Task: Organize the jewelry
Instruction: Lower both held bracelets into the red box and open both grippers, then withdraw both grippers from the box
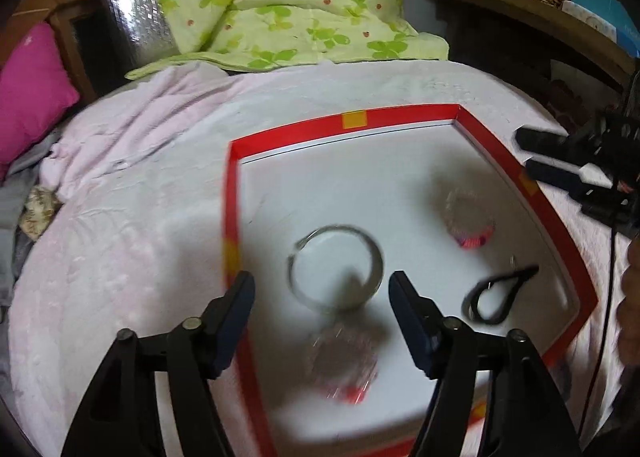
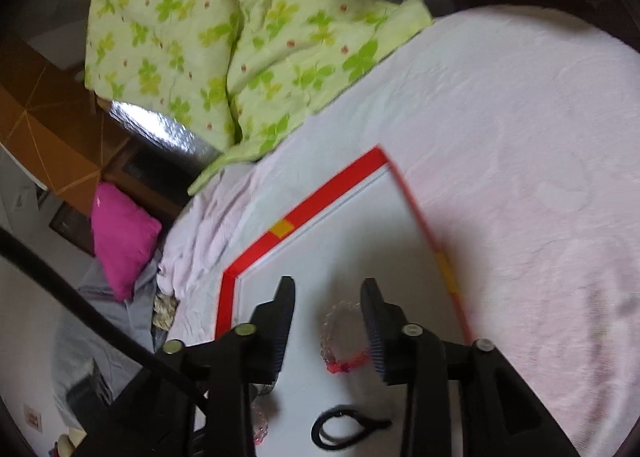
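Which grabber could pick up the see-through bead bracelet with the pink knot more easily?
Probably the right gripper: the bead bracelet already lies between its open jaws. The left gripper hovers over the silver bangle instead.

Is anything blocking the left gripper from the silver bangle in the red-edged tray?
Nothing visible. The left gripper hangs open just short of the silver bangle, which lies flat and alone on the white floor of the tray; the beaded bracelets and black hair tie lie apart from it.
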`<state>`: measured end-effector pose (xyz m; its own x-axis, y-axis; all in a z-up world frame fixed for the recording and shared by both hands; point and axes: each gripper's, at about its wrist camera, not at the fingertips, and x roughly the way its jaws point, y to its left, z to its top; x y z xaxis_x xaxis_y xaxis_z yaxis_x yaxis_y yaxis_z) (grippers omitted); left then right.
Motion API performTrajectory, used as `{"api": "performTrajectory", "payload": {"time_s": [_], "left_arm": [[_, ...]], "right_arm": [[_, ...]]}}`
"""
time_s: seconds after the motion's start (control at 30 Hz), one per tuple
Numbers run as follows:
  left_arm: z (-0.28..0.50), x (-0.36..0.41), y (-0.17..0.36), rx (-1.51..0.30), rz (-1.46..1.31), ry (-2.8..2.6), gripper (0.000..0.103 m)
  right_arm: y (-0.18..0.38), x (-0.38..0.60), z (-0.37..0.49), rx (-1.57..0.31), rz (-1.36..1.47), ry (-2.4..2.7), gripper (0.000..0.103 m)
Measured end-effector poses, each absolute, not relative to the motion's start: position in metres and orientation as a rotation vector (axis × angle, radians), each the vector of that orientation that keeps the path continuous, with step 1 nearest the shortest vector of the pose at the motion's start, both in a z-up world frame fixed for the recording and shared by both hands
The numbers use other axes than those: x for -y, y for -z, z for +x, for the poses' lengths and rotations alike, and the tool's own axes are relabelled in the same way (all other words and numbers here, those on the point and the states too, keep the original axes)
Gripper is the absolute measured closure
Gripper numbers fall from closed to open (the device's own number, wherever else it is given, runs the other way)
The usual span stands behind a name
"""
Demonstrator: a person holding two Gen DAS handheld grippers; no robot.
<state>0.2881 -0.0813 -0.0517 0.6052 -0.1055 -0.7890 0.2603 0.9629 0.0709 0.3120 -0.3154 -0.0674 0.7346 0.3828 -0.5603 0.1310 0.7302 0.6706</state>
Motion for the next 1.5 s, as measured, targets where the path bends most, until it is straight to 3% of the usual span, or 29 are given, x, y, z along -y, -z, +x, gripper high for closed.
{"api": "performTrajectory", "payload": {"time_s": [0.6, 0.73, 1.5], "left_arm": [[0.166, 0.036, 0.017, -0.772, 0.28, 0.081, 0.029], [0.155, 0.032, 0.018, -0.771, 0.285, 0.063, 0.029], [0.146, 0.023, 0.009, -0.743, 0.284, 0.062, 0.029]], "right_arm": [[0.032, 0.269, 0.206, -0.784, 0.445, -0.185, 0.062], [0.028, 0.257, 0.181, -0.781, 0.382, -0.226, 0.056], [0.047, 0.257, 0.14, -0.854, 0.308, -0.243, 0.056]]}}
